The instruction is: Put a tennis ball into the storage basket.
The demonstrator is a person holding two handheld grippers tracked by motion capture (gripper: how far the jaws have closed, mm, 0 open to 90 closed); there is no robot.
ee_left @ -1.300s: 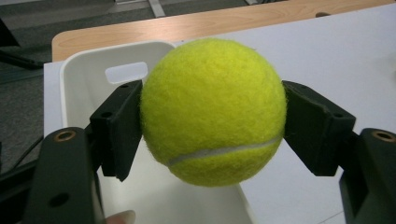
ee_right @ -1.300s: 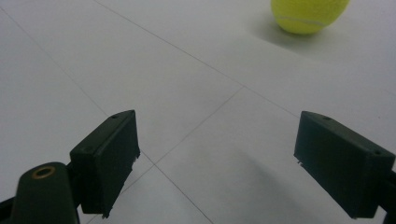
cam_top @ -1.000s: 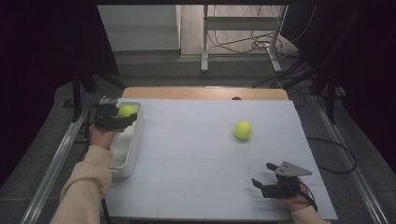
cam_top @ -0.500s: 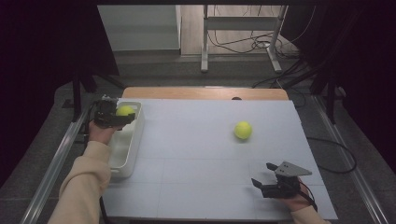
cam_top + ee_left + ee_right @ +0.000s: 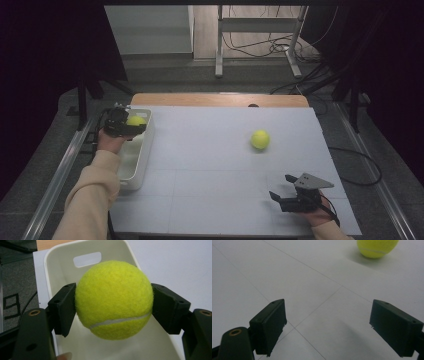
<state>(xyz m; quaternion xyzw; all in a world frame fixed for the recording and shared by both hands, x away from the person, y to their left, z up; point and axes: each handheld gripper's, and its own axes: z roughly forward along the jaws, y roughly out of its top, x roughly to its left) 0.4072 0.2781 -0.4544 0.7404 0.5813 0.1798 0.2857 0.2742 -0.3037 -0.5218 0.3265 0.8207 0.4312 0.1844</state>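
A yellow-green tennis ball (image 5: 113,300) is clamped between the pads of my left gripper (image 5: 131,126), which hangs over the far end of a white bin (image 5: 134,159) at the table's left edge. The same held ball (image 5: 135,120) is a small yellow patch in the high view. A second tennis ball (image 5: 260,139) lies loose on the white table sheet, right of centre; it also sits at the top of the right gripper view (image 5: 375,247). My right gripper (image 5: 280,192) rests near the front right corner, jaws wide apart with nothing between them (image 5: 328,327).
The white bin (image 5: 60,270) has a handle slot in its far wall and looks bare inside. A wooden table edge (image 5: 220,99) runs behind the sheet. Metal rails flank the table, and cables lie on the floor beyond.
The left hand has shifted the held ball slightly leftward, over the bin. The right gripper and the loose ball have stayed put.
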